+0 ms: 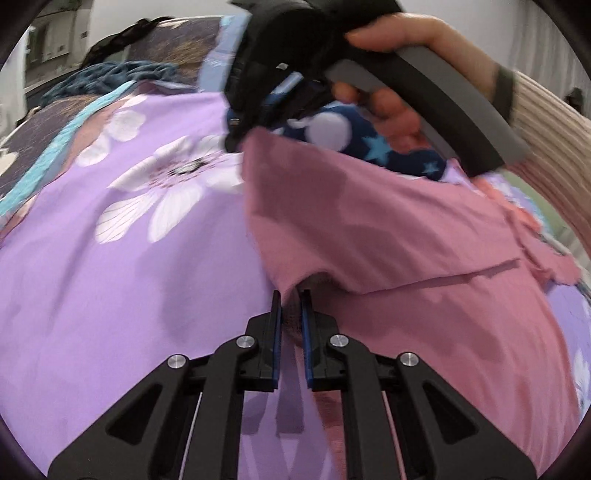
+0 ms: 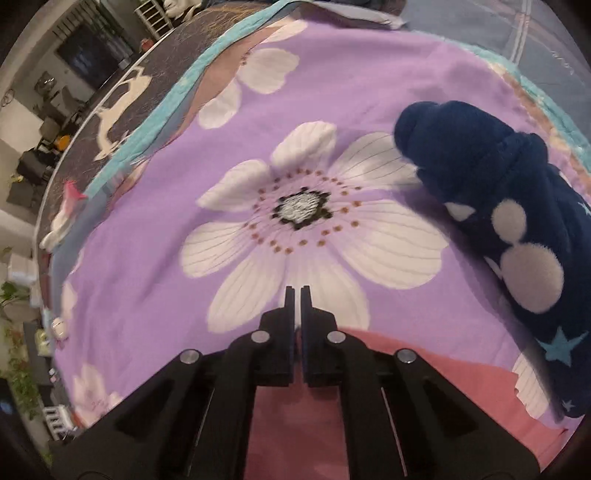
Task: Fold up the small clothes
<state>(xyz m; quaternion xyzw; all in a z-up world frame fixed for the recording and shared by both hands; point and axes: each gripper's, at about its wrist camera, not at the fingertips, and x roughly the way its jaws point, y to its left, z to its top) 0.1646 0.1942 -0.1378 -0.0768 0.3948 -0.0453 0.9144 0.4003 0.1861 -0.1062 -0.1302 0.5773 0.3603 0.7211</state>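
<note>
A pink garment (image 1: 369, 229) lies spread on a purple floral bedsheet (image 1: 129, 258). My left gripper (image 1: 291, 301) is shut on its near edge, with a fold of pink cloth bunched between the blue pads. At the garment's far corner, a person's hand (image 1: 399, 33) holds my right gripper (image 1: 236, 142), which pinches the raised corner. In the right wrist view, the right gripper (image 2: 297, 291) has its jaws almost touching above the flower print, and the pink garment (image 2: 295, 424) runs under the fingers.
A navy fleece garment (image 2: 498, 221) with white dots and blue stars lies bunched just right of the pink one, also visible as the navy fleece (image 1: 388, 147). A teal knit piece (image 1: 110, 77) sits at the far left. The bed's left edge (image 2: 92, 110) drops to the room floor.
</note>
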